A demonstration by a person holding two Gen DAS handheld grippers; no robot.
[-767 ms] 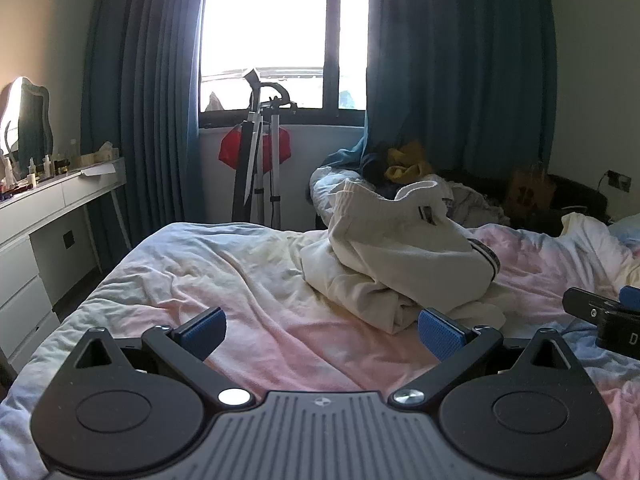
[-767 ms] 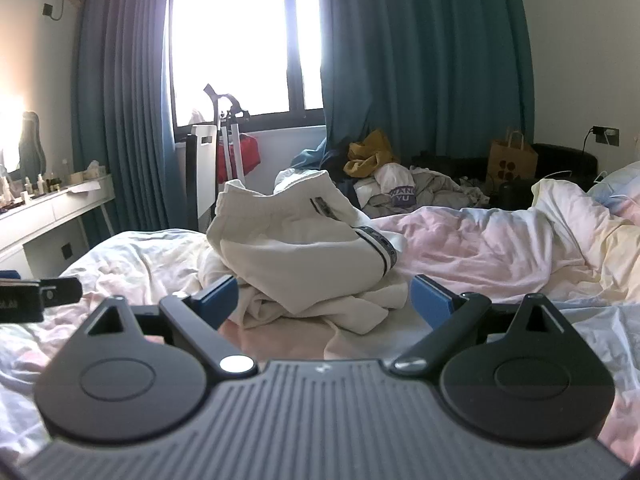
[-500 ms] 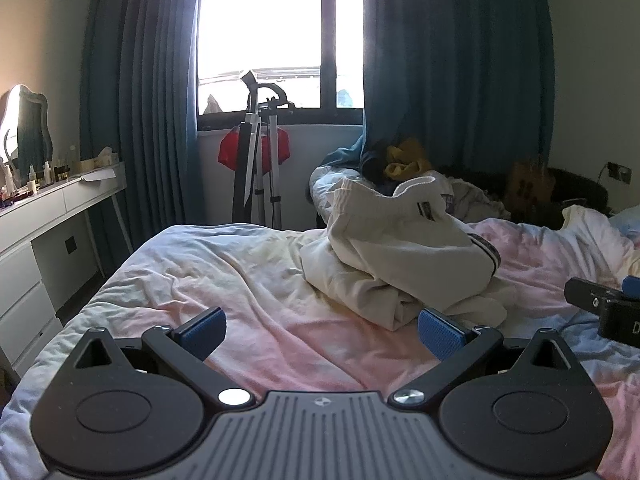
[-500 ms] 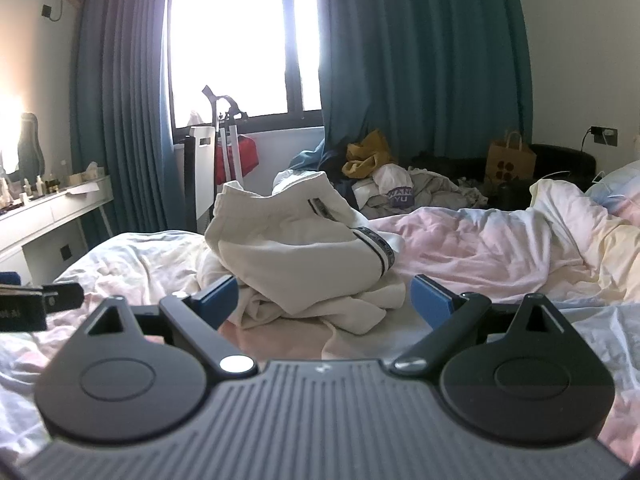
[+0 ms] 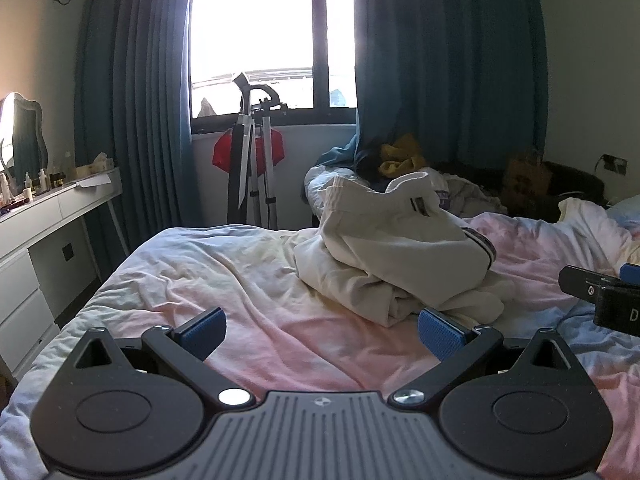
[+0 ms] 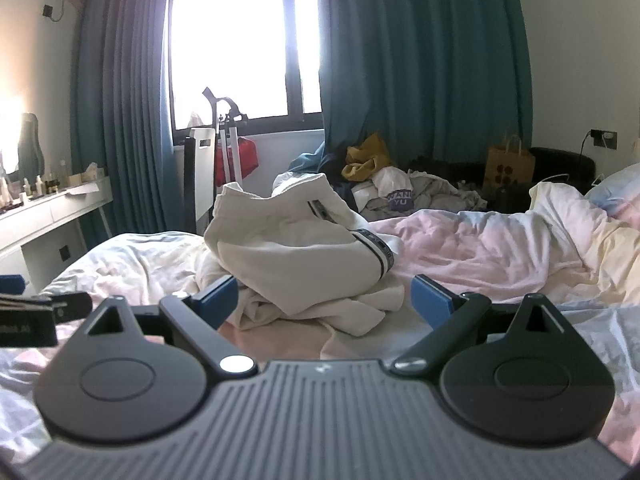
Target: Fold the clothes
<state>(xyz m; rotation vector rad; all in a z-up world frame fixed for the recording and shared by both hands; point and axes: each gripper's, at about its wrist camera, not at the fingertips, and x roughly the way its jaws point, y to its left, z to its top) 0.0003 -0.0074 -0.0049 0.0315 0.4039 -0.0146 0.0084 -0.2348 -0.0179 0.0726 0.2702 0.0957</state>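
Observation:
A crumpled cream garment (image 5: 400,248) with a dark striped band lies heaped on the bed (image 5: 224,280); the right wrist view shows the same cream garment (image 6: 296,256) straight ahead. My left gripper (image 5: 322,330) hangs open over the pink sheet, just short of the heap and a little left of it, with nothing between its blue pads. My right gripper (image 6: 324,300) is open too, its pads either side of the heap's near edge without touching it. Each gripper's tip shows at the edge of the other view.
A white dresser (image 5: 44,224) with bottles stands at the left. A folded stand (image 5: 252,160) leans under the window. A pile of other clothes (image 6: 384,184) and a paper bag (image 6: 508,164) sit beyond the bed. A pillow (image 6: 616,192) and rumpled duvet lie right.
Both views have tilted slightly upward and drifted a little; the garment sits a bit lower in frame. Both grippers stay open and empty.

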